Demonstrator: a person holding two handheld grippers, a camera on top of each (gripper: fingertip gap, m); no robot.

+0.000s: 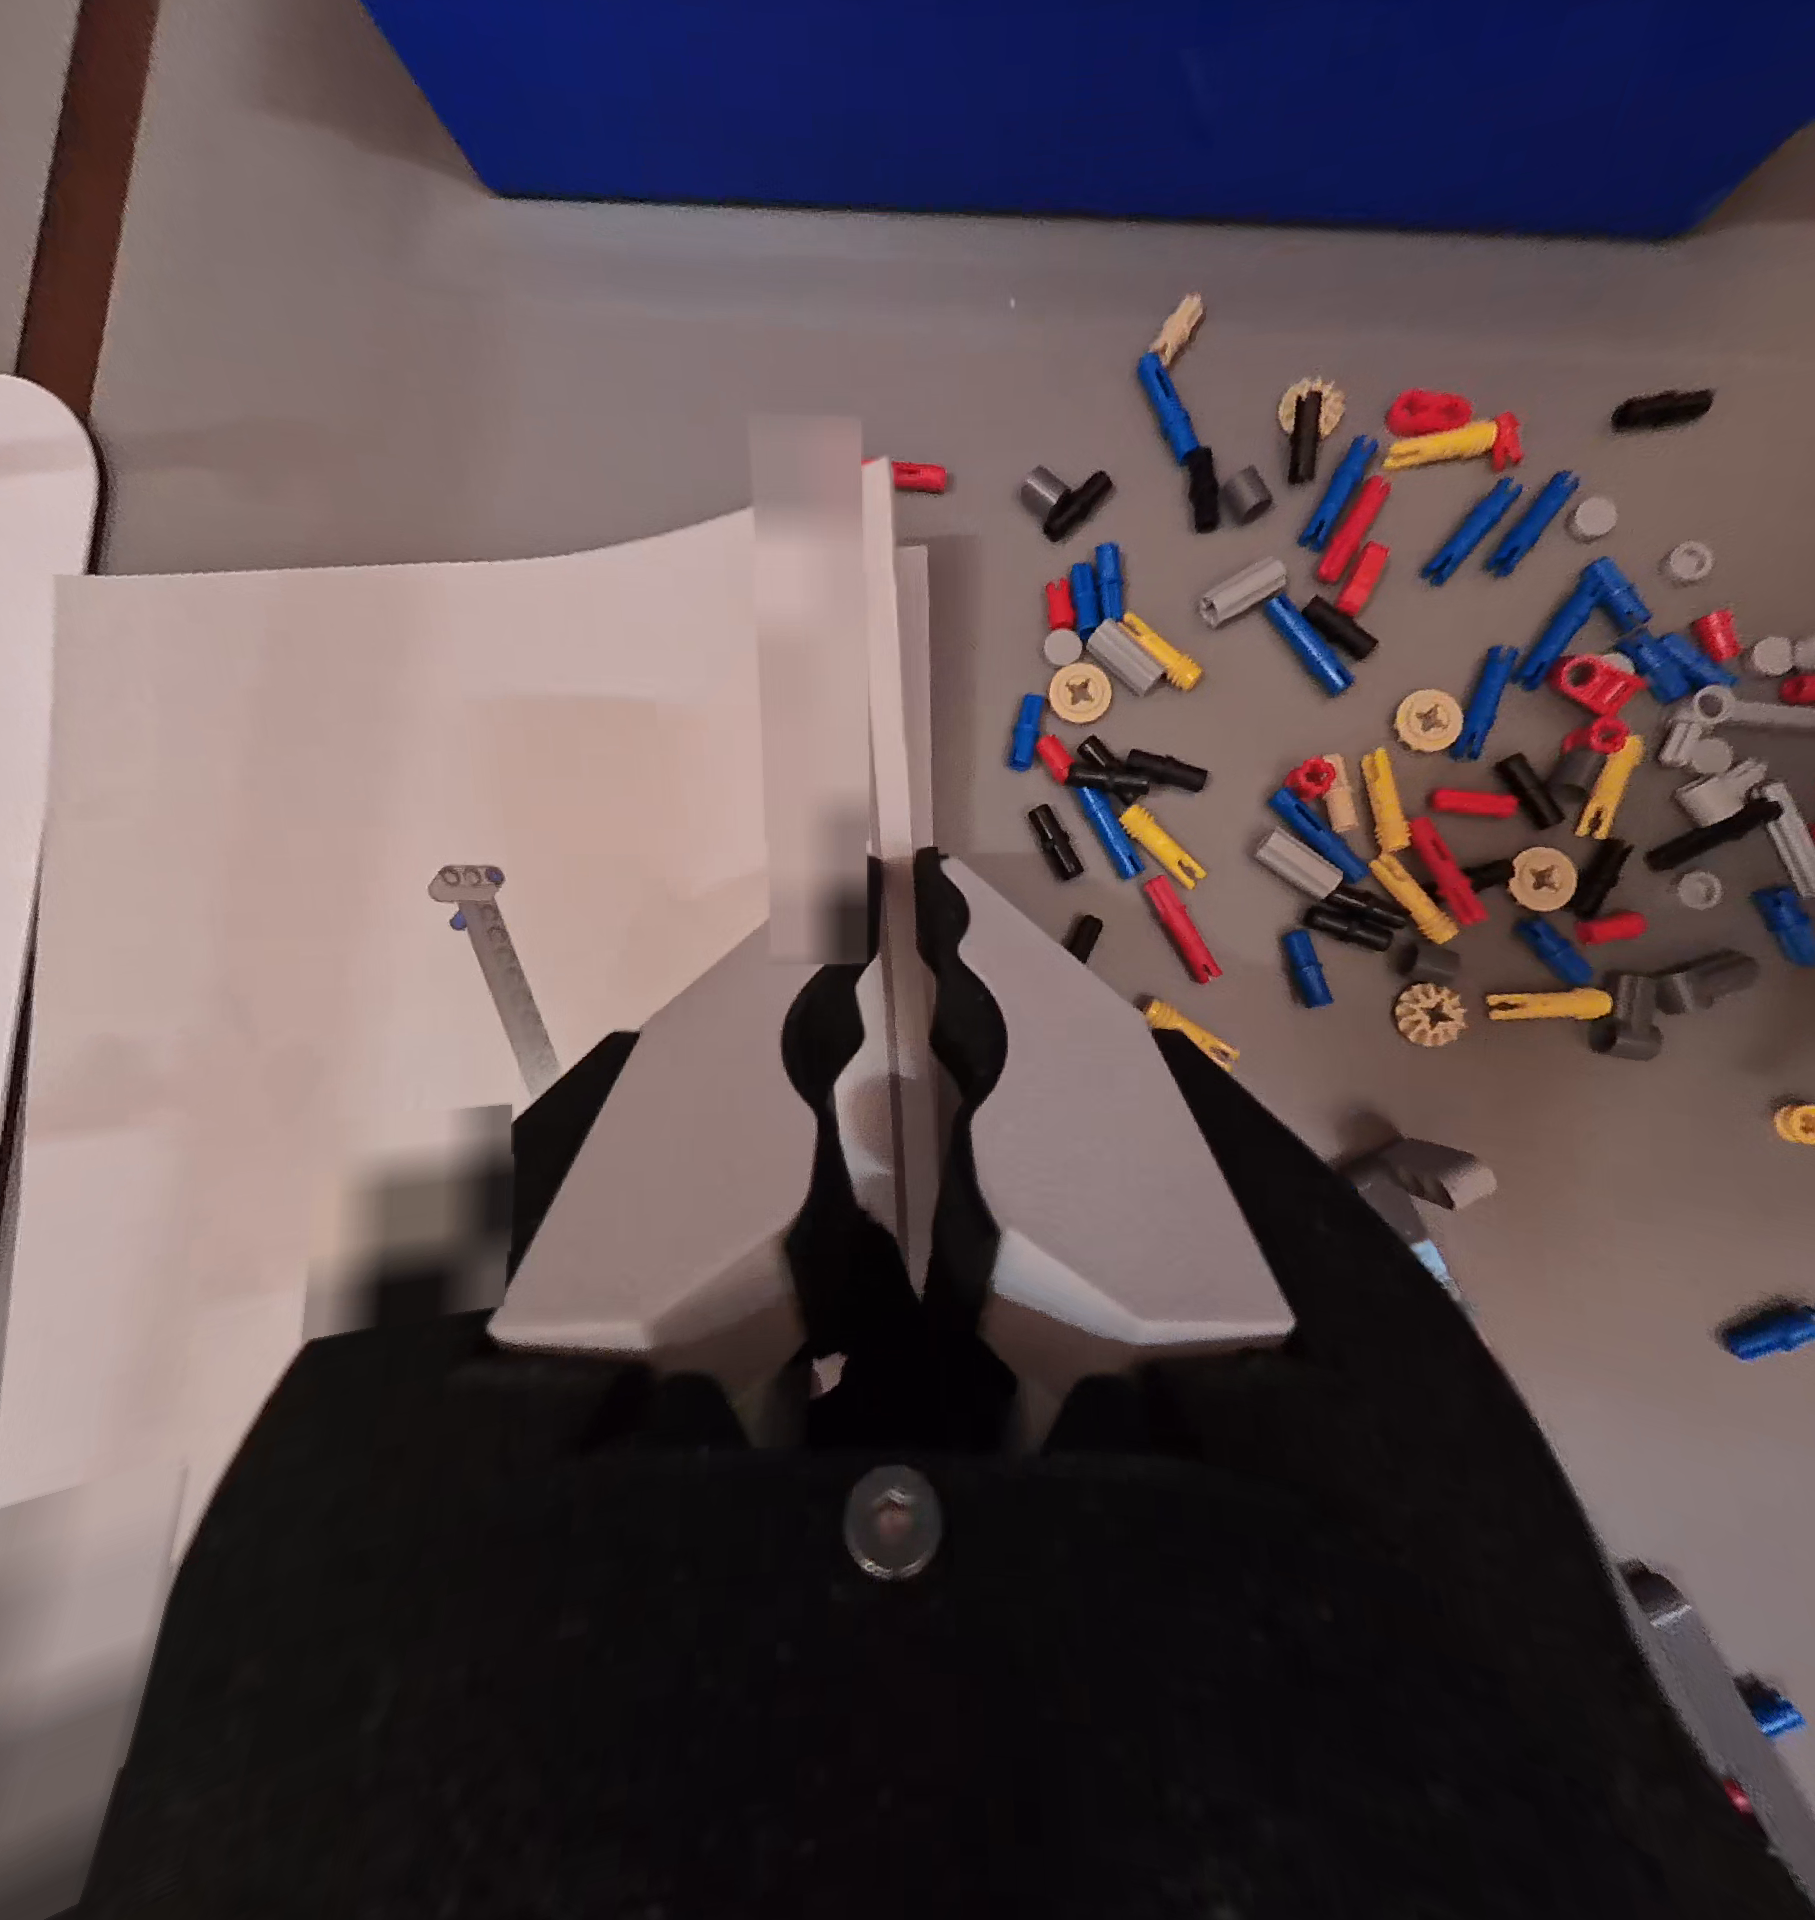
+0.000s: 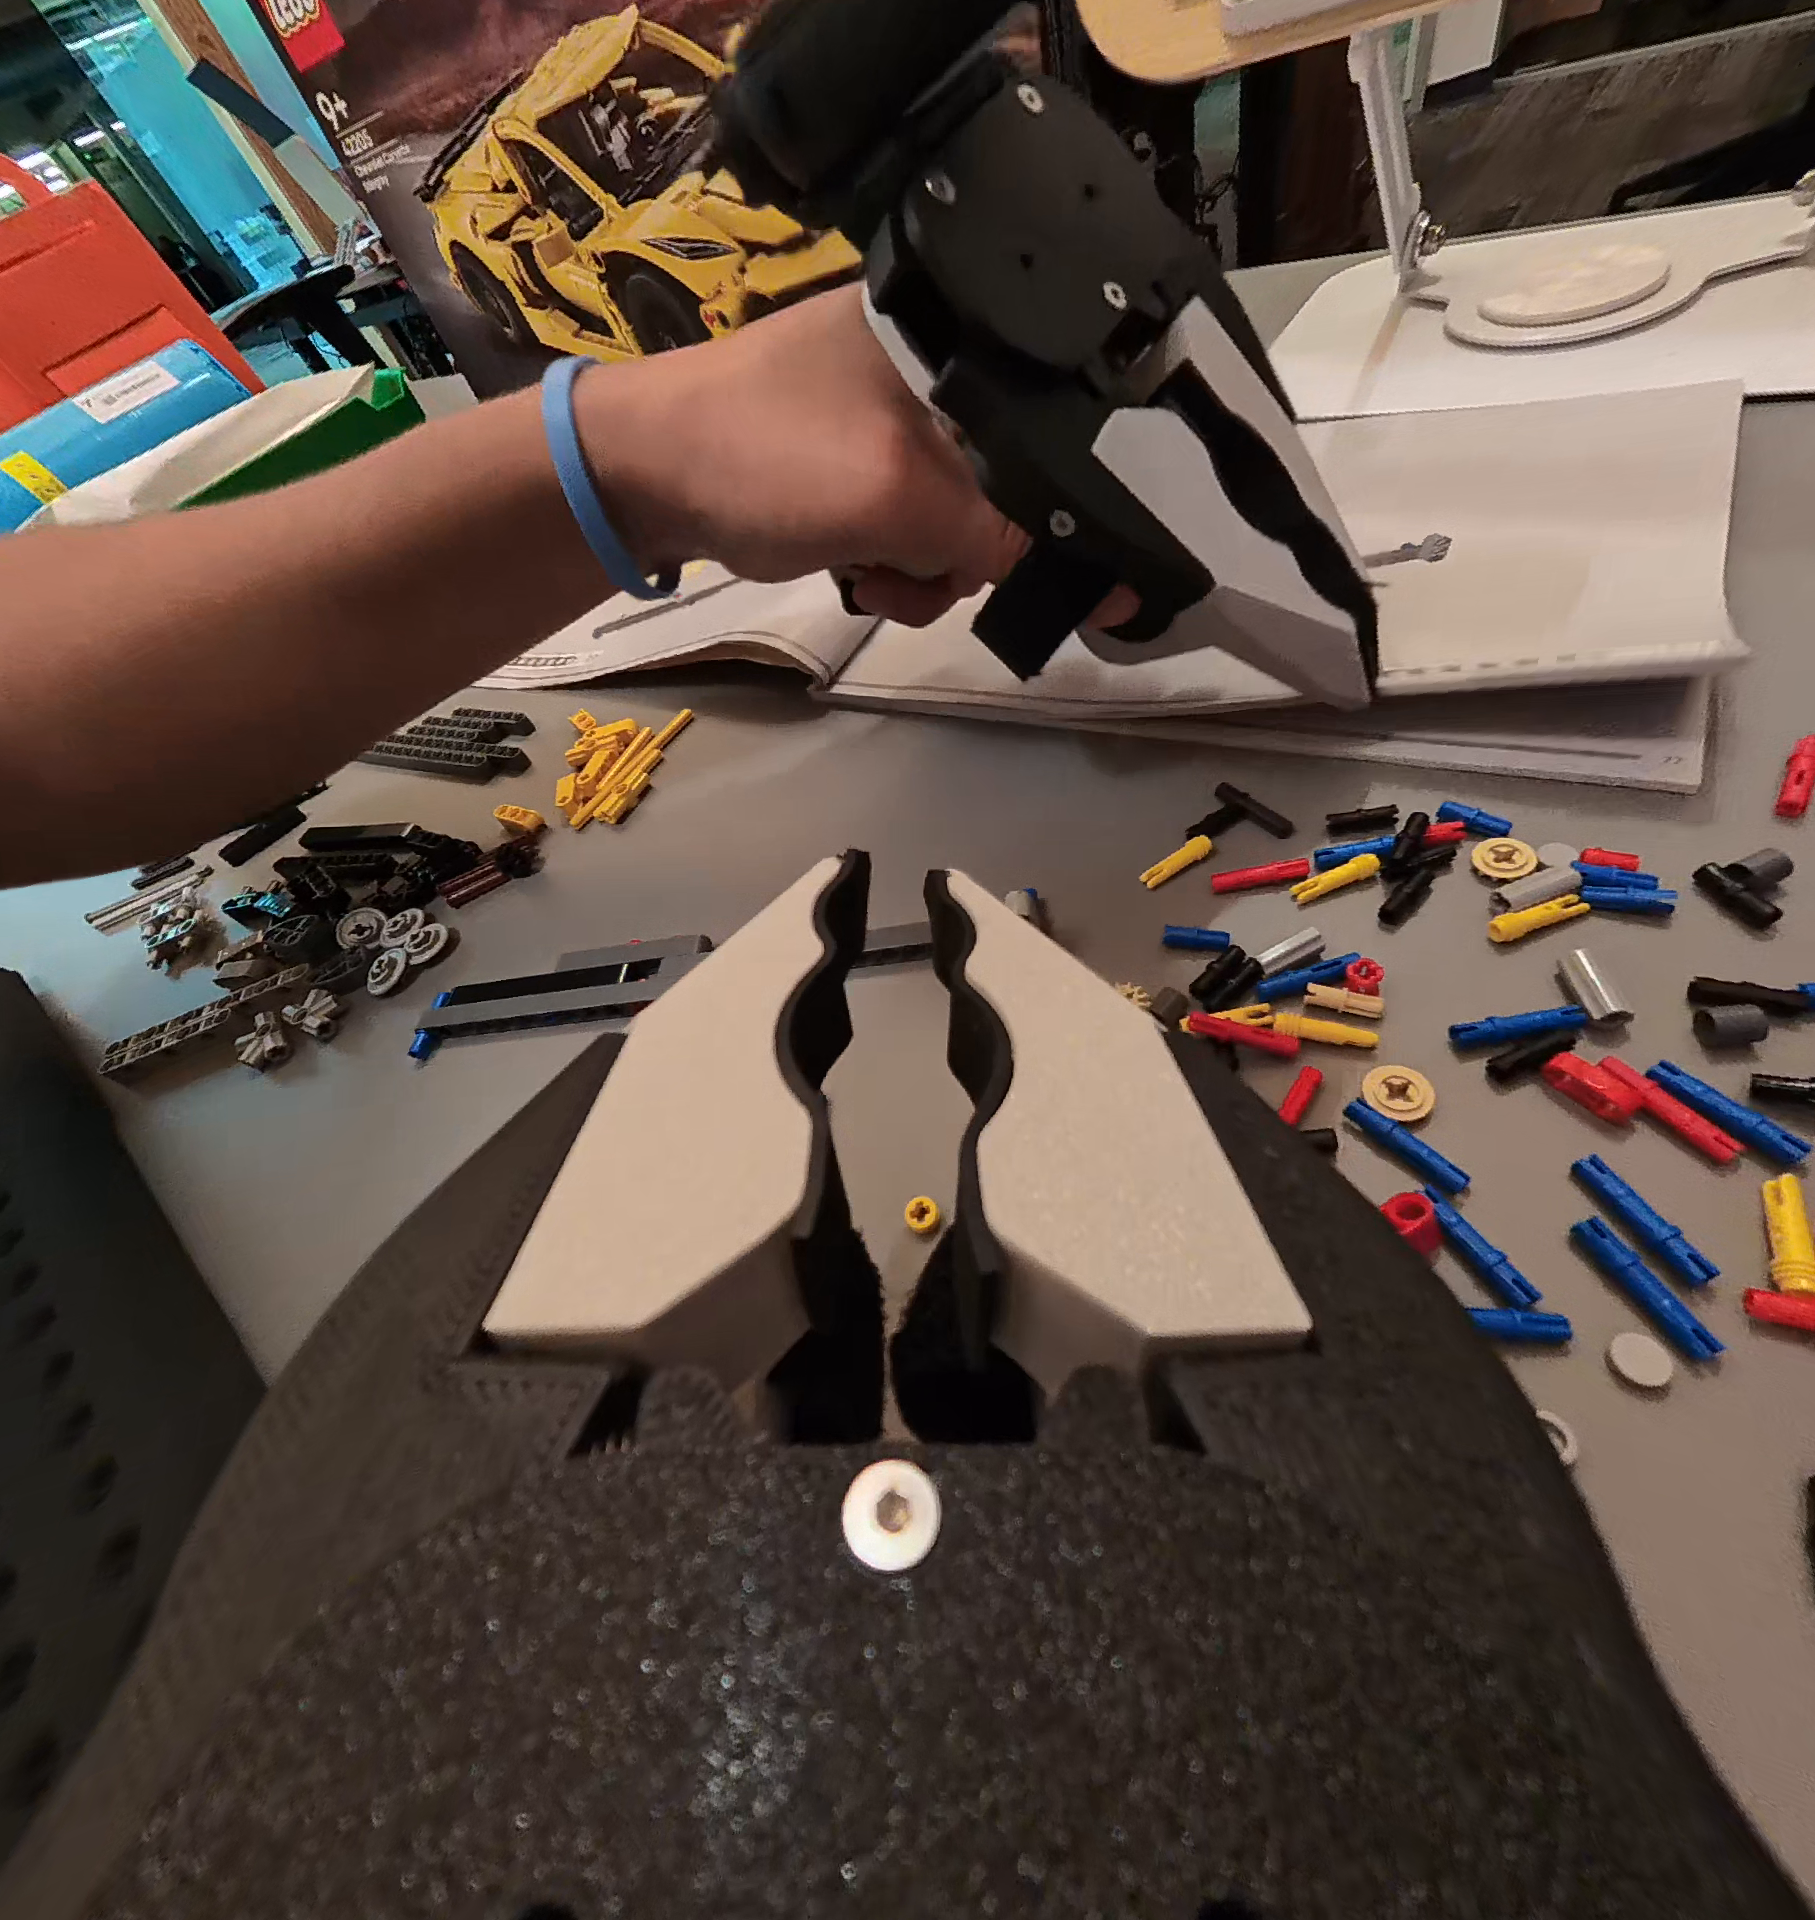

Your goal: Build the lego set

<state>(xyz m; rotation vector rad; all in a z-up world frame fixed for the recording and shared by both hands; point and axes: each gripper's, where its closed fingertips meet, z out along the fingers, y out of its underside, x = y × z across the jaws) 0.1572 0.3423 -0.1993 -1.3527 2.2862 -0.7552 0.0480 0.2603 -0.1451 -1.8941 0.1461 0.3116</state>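
The left tool [image 1: 898, 883] is pinched onto a page edge of the instruction booklet [image 2: 1526, 520], which lies open at the far side of the grey surface [image 2: 986, 769]; turning a page looks like the step in hand. Best done by lifting only that single sheet in a slow arc, so it neither tears nor drags its neighbours. The right tool [image 2: 895, 883] hovers with fingers apart, holding nothing, above one small yellow bush [image 2: 922, 1212]. Counted: two tools, one booklet, one box picturing a yellow car [image 2: 591, 197]. The loose pins [image 2: 1505, 1039] scattered towards the right edge are too many to count.
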